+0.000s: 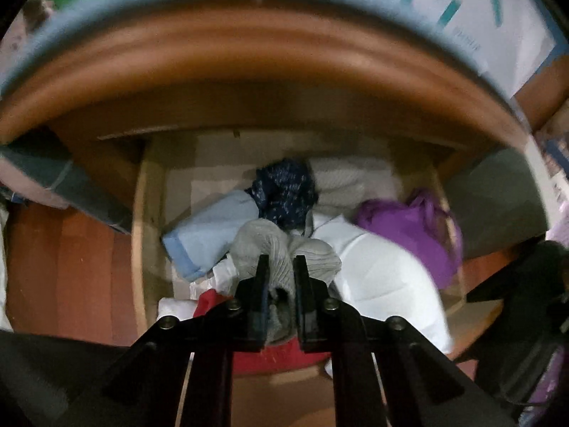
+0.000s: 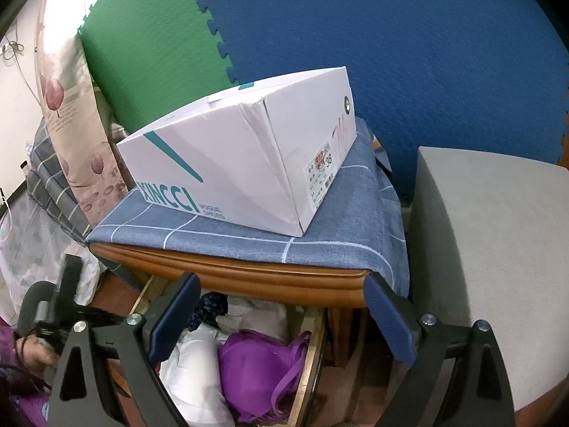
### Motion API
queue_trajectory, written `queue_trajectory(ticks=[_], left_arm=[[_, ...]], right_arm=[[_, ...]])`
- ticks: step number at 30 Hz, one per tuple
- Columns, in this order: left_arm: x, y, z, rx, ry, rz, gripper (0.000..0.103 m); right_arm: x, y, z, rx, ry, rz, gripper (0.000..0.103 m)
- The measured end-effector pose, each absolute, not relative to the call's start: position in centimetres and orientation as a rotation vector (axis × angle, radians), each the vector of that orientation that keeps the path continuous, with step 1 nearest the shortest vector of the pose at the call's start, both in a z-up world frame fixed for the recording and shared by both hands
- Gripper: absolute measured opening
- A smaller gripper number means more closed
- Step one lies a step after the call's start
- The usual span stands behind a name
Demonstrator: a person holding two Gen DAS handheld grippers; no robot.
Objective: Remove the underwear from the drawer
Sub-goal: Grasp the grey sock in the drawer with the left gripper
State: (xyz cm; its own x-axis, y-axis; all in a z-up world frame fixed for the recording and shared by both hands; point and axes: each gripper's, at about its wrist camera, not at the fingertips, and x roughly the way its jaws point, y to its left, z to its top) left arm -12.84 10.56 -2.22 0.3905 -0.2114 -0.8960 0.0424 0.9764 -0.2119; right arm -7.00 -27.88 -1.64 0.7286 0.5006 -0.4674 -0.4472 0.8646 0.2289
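Observation:
The wooden drawer (image 1: 140, 213) stands pulled out, full of folded clothes. My left gripper (image 1: 281, 259) points down into it and is shut on a grey ribbed garment (image 1: 259, 242), which bunches up above the fingertips. Around it lie a navy patterned piece (image 1: 284, 192), a light blue piece (image 1: 209, 235), a white one (image 1: 377, 270), a purple bra (image 1: 402, 224) and something red (image 1: 284, 356). My right gripper (image 2: 281, 316) hangs open above the drawer (image 2: 306, 366), over the purple bra (image 2: 256, 370), with nothing between its fingers.
A white shoe box (image 2: 242, 156) sits on a blue checked cloth (image 2: 341, 220) covering the cabinet top, which overhangs the drawer. A grey block (image 2: 490, 249) stands to the right. Blue and green foam mats line the wall. A hand (image 2: 32, 352) shows at lower left.

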Motion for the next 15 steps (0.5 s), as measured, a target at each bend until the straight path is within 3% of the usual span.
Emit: queue_trajectory(ticks=[15], left_arm=[[-18.7,10.0,8.8,-0.175,0.969,-0.24,0.01]], right_arm=[[-7.0,-28.3,-1.5,0.121,0.539,0.519,0.095]])
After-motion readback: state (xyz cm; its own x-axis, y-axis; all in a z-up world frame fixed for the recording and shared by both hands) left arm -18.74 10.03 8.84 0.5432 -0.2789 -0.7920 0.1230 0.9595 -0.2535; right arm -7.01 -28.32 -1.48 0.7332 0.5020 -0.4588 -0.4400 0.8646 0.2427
